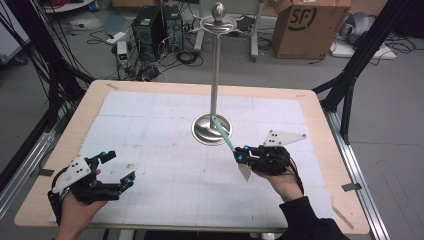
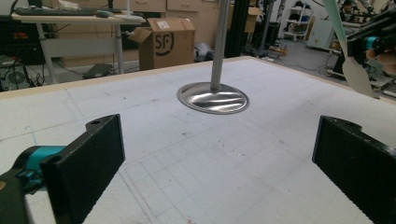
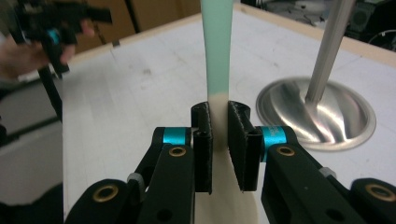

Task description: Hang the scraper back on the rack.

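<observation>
So the right gripper (image 3: 219, 140) had its jaws clamped on a spatula (image 3: 217, 56), pinching it where the cream blade met the mint-green handle, and it was held up off the table with the handle angled toward the stand (image 1: 217, 75). Pickup looked done; I'd guess hanging it on the hooked top of the stand was what remained. The left gripper (image 2: 215, 163) sat wide open with nothing in it, low over the mat (image 1: 165, 150), well apart from the stand.
</observation>
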`<state>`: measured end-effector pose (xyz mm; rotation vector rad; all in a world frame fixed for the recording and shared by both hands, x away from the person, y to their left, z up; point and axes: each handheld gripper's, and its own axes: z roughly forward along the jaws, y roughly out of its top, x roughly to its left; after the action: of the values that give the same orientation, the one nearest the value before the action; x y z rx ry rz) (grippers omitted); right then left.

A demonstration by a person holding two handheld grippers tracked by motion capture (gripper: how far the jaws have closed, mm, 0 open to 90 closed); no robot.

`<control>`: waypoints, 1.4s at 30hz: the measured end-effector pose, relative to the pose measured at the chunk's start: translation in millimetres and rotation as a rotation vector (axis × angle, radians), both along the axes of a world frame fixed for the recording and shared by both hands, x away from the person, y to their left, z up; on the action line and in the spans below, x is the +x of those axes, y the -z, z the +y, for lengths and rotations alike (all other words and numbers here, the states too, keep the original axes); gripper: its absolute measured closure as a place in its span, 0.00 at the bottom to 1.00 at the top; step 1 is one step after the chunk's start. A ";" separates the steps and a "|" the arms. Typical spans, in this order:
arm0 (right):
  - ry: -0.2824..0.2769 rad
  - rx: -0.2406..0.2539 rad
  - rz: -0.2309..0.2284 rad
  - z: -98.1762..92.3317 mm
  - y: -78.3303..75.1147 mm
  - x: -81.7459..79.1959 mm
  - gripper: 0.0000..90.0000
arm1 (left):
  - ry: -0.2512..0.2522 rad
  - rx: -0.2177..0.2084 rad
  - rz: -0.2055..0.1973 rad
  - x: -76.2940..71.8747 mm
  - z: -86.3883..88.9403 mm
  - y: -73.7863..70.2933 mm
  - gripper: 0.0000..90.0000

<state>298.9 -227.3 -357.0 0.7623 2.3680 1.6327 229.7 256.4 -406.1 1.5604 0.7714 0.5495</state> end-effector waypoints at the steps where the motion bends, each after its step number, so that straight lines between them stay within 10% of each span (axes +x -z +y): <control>1: -0.002 0.029 0.001 -1.1 0.5 3.4 0.89 | -0.002 -0.010 0.002 -0.2 -0.7 -0.2 0.03; 12: 0.035 0.175 -0.034 -13.1 -13.6 32.1 0.89 | 0.031 0.001 -0.002 -3.1 -10.5 -1.4 0.03; 42: 0.141 0.132 -0.254 -26.9 -90.7 70.5 0.89 | -0.021 0.049 -0.009 -14.8 -1.3 1.5 0.03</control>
<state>369.4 -254.2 -266.4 0.6806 2.0052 1.7248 214.9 255.1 -407.6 1.5950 0.7735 0.5947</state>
